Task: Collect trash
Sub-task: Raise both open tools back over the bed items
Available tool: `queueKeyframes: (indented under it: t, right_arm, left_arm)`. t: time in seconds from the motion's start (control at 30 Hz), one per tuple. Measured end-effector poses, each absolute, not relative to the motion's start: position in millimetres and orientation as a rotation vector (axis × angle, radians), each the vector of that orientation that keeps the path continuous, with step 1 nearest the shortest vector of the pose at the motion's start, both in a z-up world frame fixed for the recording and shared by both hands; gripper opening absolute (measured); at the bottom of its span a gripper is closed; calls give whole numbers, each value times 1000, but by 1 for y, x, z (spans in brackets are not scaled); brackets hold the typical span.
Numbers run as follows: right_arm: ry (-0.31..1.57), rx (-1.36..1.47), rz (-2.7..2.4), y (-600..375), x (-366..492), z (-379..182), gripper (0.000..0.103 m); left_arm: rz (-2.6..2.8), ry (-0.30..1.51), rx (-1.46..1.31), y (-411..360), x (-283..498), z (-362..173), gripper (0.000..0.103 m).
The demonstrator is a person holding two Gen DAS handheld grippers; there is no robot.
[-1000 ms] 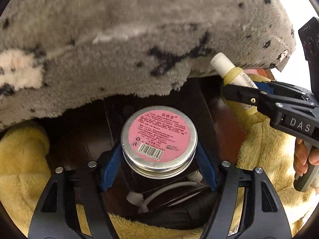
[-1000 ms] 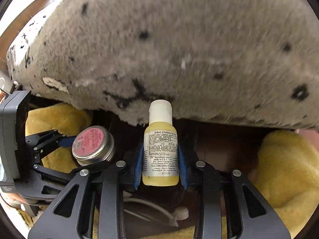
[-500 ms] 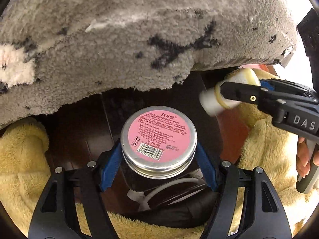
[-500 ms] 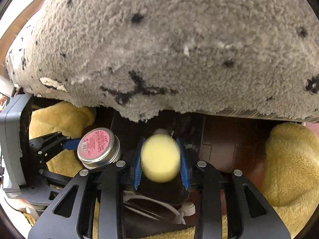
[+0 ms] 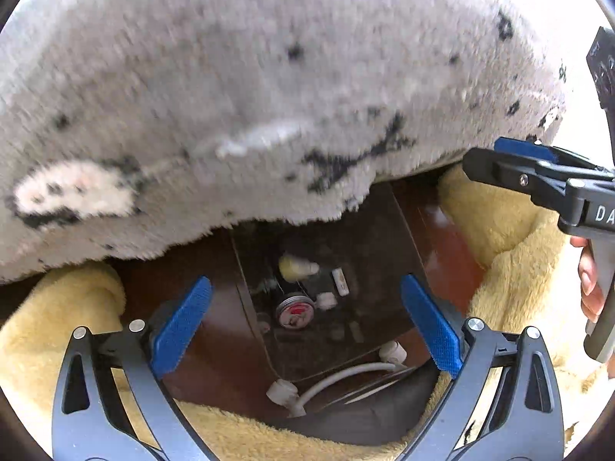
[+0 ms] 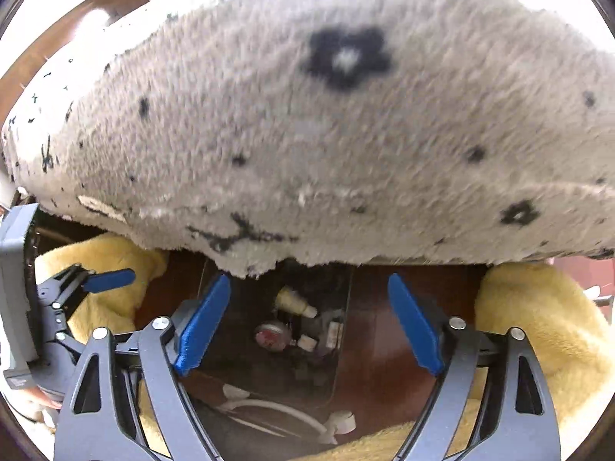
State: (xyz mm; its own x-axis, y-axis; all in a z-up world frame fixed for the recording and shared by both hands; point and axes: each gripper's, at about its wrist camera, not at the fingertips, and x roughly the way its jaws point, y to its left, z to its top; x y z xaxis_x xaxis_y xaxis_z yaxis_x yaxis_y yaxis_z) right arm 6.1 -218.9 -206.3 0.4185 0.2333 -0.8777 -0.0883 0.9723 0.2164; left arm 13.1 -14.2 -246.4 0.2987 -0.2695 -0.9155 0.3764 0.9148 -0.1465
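Grey fleece of the speckled cushion is blurred and hides the far rim of the dark bin. Inside, the pink-lidded jar and yellow bottle lie near each other, small and indistinct. The left gripper and right gripper point steeply down over the bin, their jaws having just been opening, now spread wide with nothing between them
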Motion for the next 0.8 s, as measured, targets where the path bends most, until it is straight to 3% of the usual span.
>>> queueKeyframes:
  t: [0.8]
  right_arm:
    - [805,95,95,-250,26,-90,92]
  left_arm:
    - [-345,845,110,13,48,-97,94]
